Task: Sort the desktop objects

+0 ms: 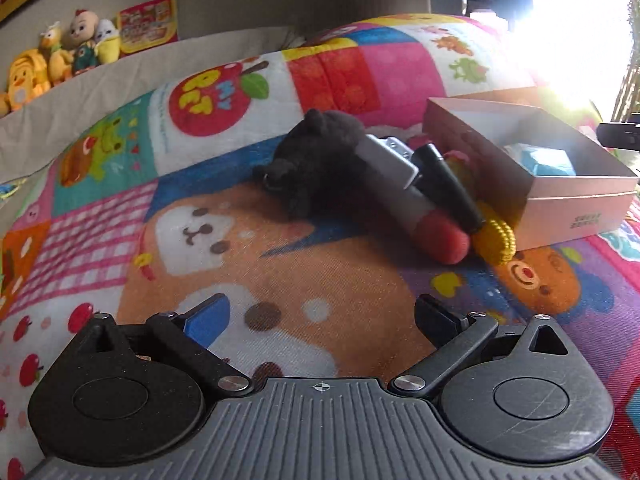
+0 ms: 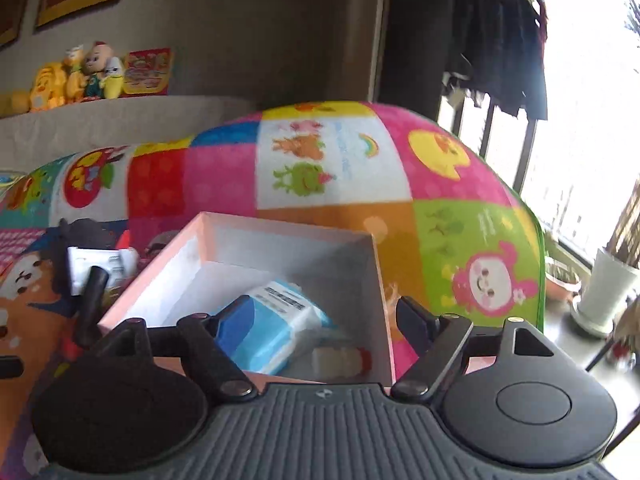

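Nearest in the left wrist view, the left hand-held gripper [image 1: 320, 316] stands wide with nothing between its fingers, low over a patterned blanket [image 1: 120, 208]. Beyond it lies the unsorted pile: a black plush toy [image 1: 316, 160] beside a silver case [image 1: 394, 160], a black tube [image 1: 448, 184], a grey stick with a red tip [image 1: 420, 220] and a yellow knitted piece [image 1: 496, 240], all touching or overlapping, just left of a pink box [image 1: 560, 208]. In the right wrist view, the right hand-held gripper [image 2: 316, 316] is also open and empty, hovering over the near rim of the pink box [image 2: 240, 220], which already holds a blue-and-white packet [image 2: 276, 328] and a small white bottle with a red cap [image 2: 340, 360]. The step in hand is probably a fresh pick from the pile; it would go best by taking the topmost black tube across its narrow width, clear of its neighbours. Only the right view shows the bottle and the box floor; only the left view shows the red tip and the yellow piece clearly.
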Motion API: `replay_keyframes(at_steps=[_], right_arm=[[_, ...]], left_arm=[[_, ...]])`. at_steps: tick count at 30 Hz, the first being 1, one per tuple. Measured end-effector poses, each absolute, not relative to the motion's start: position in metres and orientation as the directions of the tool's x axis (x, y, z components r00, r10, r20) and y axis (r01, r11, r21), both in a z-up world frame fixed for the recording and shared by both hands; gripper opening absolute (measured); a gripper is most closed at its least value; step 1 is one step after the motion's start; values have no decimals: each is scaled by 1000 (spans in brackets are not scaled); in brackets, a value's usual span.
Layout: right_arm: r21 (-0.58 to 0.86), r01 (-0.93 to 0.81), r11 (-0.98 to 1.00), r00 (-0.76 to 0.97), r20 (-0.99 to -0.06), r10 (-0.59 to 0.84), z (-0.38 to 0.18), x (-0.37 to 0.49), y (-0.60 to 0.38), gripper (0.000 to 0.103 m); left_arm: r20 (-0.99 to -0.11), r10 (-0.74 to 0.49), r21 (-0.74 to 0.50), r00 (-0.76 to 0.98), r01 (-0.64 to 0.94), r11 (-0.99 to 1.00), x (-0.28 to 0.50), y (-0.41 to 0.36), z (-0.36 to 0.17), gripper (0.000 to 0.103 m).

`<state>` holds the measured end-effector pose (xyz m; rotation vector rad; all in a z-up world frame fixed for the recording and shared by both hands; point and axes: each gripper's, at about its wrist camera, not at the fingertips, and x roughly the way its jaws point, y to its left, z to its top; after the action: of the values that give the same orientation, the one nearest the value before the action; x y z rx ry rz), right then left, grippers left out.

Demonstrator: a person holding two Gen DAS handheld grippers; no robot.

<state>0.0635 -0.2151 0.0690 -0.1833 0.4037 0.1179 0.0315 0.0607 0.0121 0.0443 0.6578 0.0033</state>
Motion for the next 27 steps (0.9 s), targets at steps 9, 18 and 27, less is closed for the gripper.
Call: replay_keyframes(at_steps=[9,18,27], right_arm=[[-110,-480,870,779,-510,365,87,69,-110,41],[42,-417,908,647,-687,329,61,199,-57,41],[295,-526,798,401,-741,538,60,150,-68,45]], left_arm=[[-597,5,25,802,12,1000,23,62,12,102],[-548,-64,113,834,149,982,10,39,12,103],[-555,-64,124,829,158,980,10,38,11,103]])
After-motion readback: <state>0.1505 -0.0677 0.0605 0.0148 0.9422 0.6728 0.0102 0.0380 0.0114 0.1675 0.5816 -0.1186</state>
